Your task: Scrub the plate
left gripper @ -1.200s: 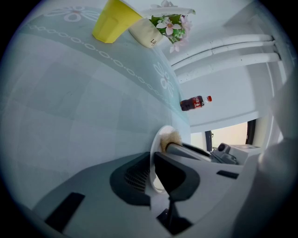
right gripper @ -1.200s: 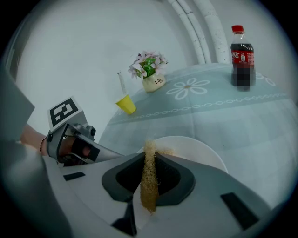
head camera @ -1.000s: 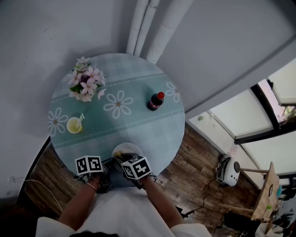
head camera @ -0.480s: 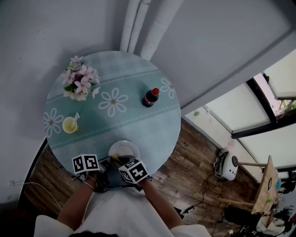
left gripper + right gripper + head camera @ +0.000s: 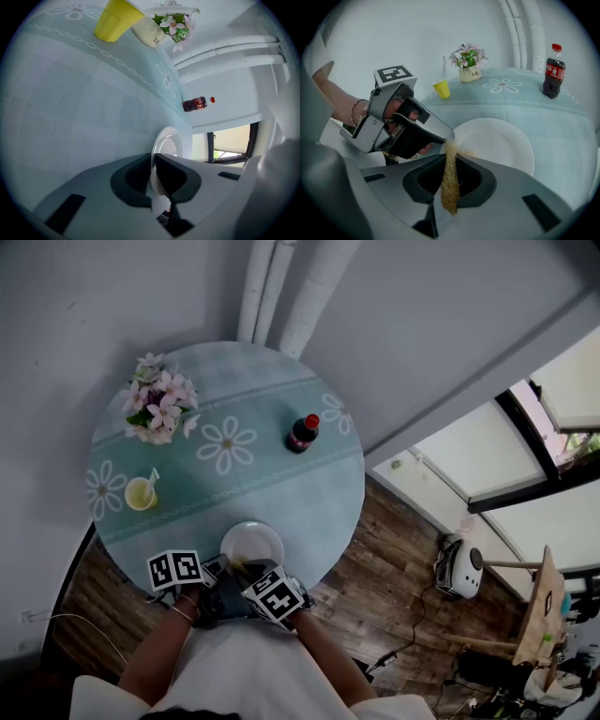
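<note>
The plate is white, round and shallow. It lies on the tabletop directly ahead of both claws. The left claw is clenched on its near rim. The right claw grasps a tan fibrous scrubber, whose tip is at the plate's rim. Only the right gripper view shows this contact; in the head view the claw tips are too small to make out.

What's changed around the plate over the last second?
The right claw, shut on the loofah scrubber, slid back toward the person over the white plate, uncovering more of it. Left claw still clamps the plate's rim; cola bottle, yellow cup, flowers unmoved.
</note>
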